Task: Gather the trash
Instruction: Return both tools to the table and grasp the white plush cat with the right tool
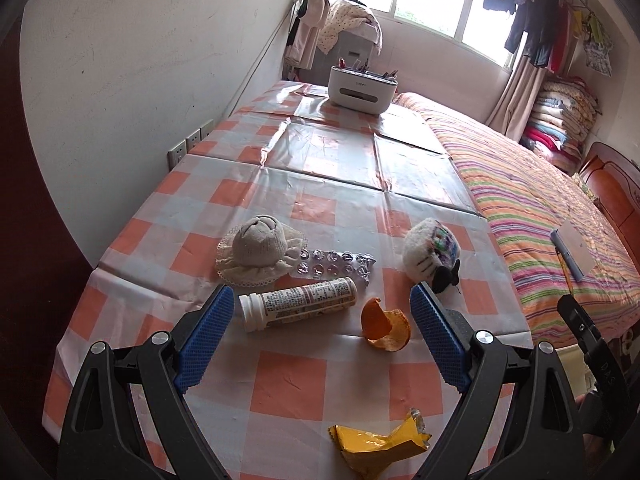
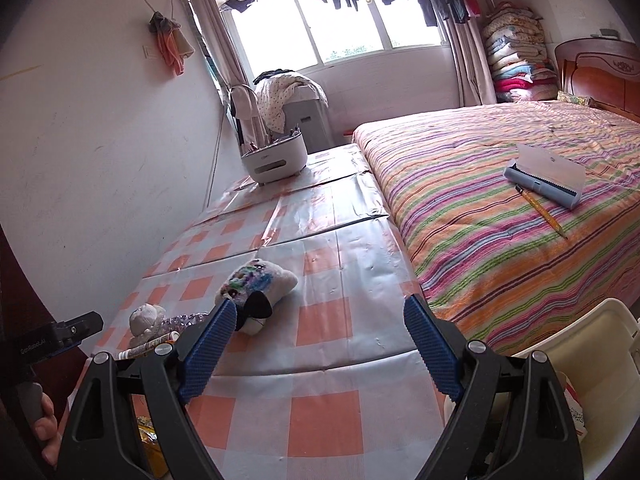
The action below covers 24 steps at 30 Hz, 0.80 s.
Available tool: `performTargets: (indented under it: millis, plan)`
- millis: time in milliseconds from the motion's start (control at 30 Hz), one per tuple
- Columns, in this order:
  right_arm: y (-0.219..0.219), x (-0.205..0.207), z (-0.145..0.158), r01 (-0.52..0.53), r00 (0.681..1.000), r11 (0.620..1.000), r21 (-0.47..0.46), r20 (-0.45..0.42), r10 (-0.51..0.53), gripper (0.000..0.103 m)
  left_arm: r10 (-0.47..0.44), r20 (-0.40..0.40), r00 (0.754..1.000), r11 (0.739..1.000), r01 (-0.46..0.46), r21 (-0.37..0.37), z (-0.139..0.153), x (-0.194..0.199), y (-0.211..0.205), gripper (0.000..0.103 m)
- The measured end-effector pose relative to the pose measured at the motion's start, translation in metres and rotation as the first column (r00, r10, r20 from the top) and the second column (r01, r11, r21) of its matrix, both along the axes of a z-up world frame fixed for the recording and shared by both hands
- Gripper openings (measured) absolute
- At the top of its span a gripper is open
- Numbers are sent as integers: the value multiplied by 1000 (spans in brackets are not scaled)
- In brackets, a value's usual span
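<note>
Left gripper [image 1: 320,340]: jaws spread wide, holding nothing, raised over the near part of the checked tablecloth [image 1: 288,384].
- Between its blue fingers [image 1: 206,344]: white tablet tube [image 1: 298,309], lying on its side, cap toward the left finger; orange peel [image 1: 386,324], curled, nearer the right finger. Neither touches the pads.
- Below the fingers, close to the camera: yellow wrapper [image 1: 380,444], crumpled, flat on the cloth.
- Just beyond the tube: empty blister pack [image 1: 336,263], silver, its left end under the edge of a rolled sock with lace trim [image 1: 258,250].
- Beyond the right fingertip: plush toy [image 1: 432,254], white with coloured patch and black bow.
- Far end of the table: white desk organiser [image 1: 362,86] with pens.

Right gripper [image 2: 316,340]: jaws spread wide, holding nothing, raised over the table's right half.
- Between the fingers: bare checked cloth only.
- At the left fingertip: plush toy [image 2: 256,288], partly hidden behind the pad.
- Left of that finger: sock [image 2: 146,318], blister pack [image 2: 182,322] and tube [image 2: 150,346], all partly hidden.
- Lower left, behind the gripper frame: a strip of the yellow wrapper [image 2: 150,436].
- Lower right, off the table edge: white bin [image 2: 596,364], rim open, some paper inside.
- Right, well apart: striped bed [image 2: 520,216], with a grey pencil case [image 2: 544,180] and a yellow pencil [image 2: 540,210] on it.
</note>
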State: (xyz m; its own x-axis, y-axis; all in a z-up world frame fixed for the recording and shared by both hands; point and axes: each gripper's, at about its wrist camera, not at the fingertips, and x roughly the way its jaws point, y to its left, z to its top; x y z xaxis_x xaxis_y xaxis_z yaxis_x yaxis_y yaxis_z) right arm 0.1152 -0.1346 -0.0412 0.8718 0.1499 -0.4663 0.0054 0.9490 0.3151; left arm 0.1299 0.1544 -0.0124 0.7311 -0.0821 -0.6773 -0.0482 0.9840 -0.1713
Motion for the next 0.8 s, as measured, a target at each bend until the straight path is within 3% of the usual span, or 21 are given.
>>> performTargets:
  millis: [433, 800]
  plan:
    - [44, 61, -7, -84, 994, 996, -19, -78, 83, 84, 73, -75, 995, 996, -76, -35, -27, 18, 47, 88]
    - [47, 121, -30, -78, 972, 995, 60, -216, 89, 84, 104, -125, 987, 993, -110, -49, -42, 29, 65, 88]
